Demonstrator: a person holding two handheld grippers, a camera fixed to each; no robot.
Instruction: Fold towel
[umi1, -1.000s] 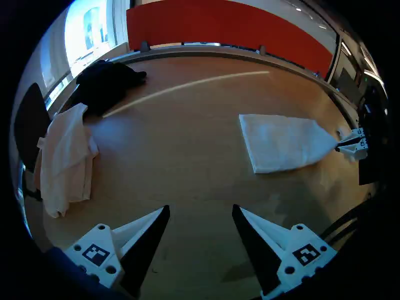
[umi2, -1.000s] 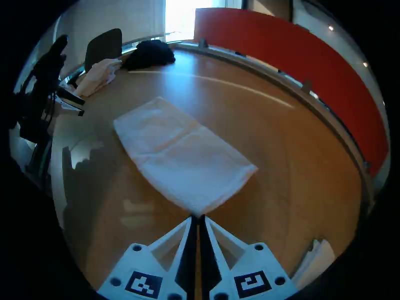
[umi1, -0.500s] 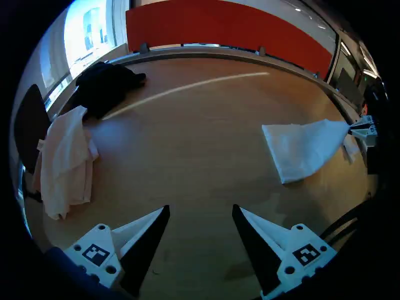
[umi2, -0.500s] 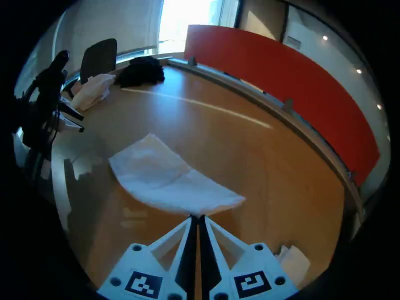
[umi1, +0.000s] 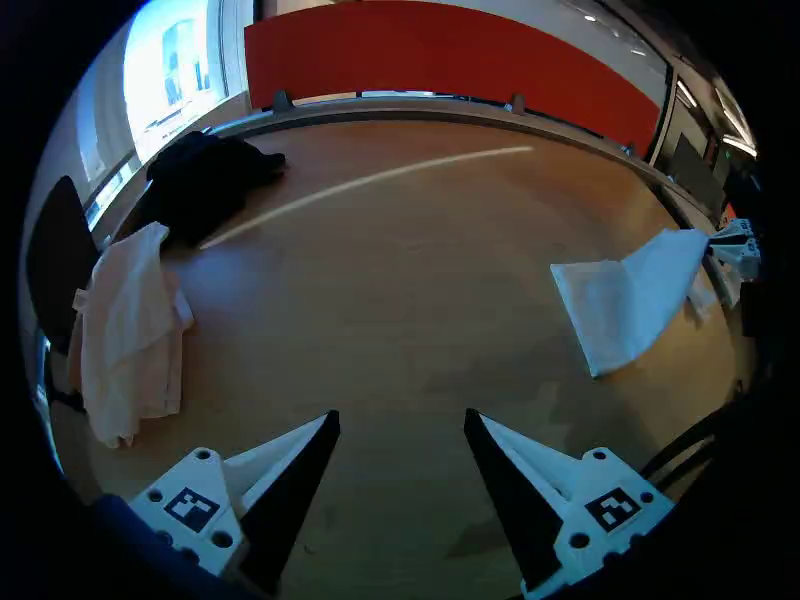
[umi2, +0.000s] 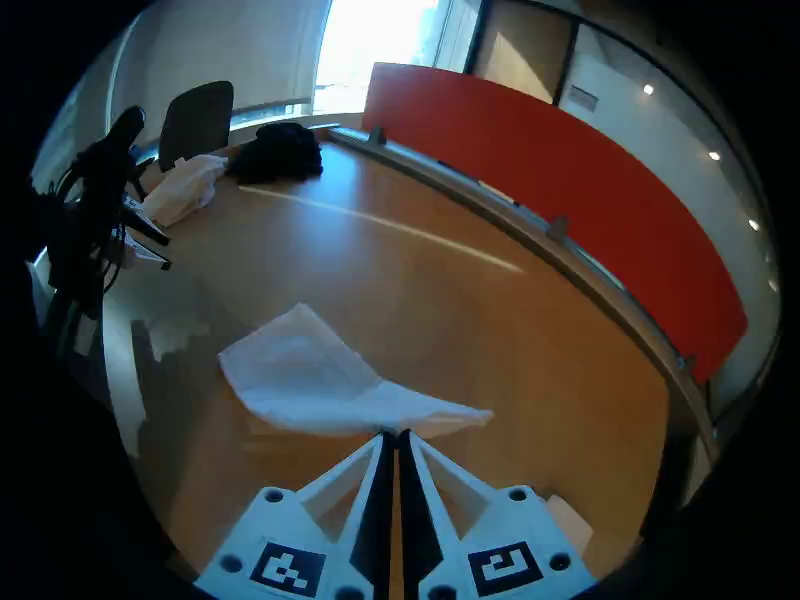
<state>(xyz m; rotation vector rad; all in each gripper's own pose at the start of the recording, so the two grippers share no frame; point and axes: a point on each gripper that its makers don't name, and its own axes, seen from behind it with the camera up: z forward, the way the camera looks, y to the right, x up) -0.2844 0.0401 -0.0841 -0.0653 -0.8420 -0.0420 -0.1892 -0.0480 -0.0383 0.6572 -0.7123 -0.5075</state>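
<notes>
A folded white towel (umi2: 320, 385) lies partly on the wooden table (umi2: 480, 320), its near corner lifted and pinched in my right gripper (umi2: 393, 437), which is shut on it. In the left gripper view the same towel (umi1: 625, 300) hangs slanted at the far right, its raised corner held by the right gripper (umi1: 735, 250). My left gripper (umi1: 400, 425) hovers open over bare table (umi1: 400, 260), far from the towel, with nothing between its fingers.
A pile of white cloths (umi1: 125, 320) lies at the table's left edge, with a black garment (umi1: 205, 175) behind it. A red partition (umi1: 440, 50) runs along the far edge. A dark chair (umi2: 195, 120) stands by the window. The left gripper (umi2: 135, 225) shows far left.
My right gripper has risen and pulled back with the towel's corner, dragging the towel across the table and tilting it up. The left gripper has hardly moved.
</notes>
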